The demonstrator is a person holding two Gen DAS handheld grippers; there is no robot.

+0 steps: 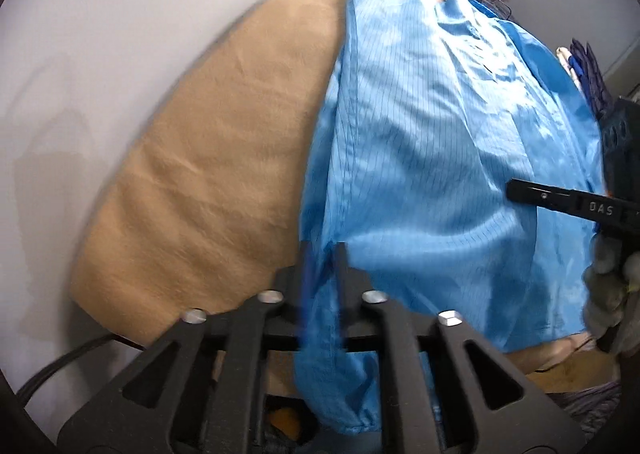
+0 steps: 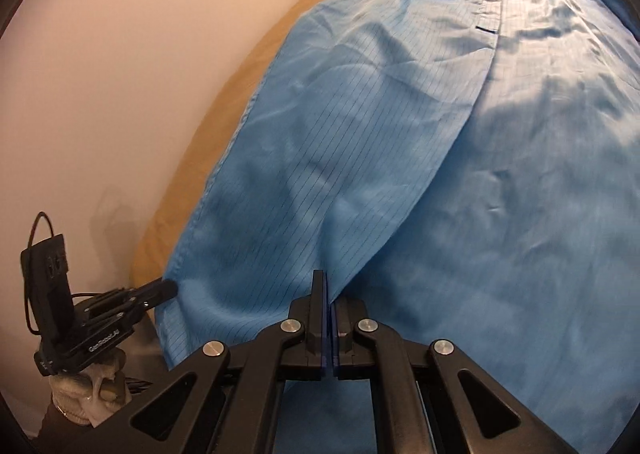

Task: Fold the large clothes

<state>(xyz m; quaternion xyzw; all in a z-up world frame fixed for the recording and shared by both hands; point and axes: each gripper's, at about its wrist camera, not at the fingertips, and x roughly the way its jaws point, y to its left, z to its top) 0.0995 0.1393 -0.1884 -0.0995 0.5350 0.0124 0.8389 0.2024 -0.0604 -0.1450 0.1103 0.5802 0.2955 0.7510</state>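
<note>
- I see the blue garment (image 1: 440, 158) lying spread over a tan sheet (image 1: 208, 182) that covers the surface; whether that is a bed or a tabletop I cannot tell. A pale wall runs along its far side.
- In the right wrist view the garment (image 2: 400, 174) lies front up, with its collar at the far end, a placket with one dark buttonhole below it, and one front panel lapping over the other.
- My left tongs (image 1: 323, 254) are slightly spread, with a bunched strip of the blue cloth running between the fingers and hanging down below them over the near edge; I judge the pads are not clamping it.
- My right tongs (image 2: 327, 286) are pressed together on the near hem, about where the overlapping front edge ends.
- In the left view I see the right tongs (image 1: 516, 190) from the side over the cloth, with a gloved hand (image 1: 608, 286) beneath them.
- In the right view the left tongs (image 2: 168, 288) sit at the garment's near left corner.
- As I judge it, the work is early: the garment is laid out and roughly smoothed, yet no finished fold shows. The side folds and the lengthwise folds remain.
- No container that I can make out; dark clutter at the left view's right edge is too blurred to name.
</note>
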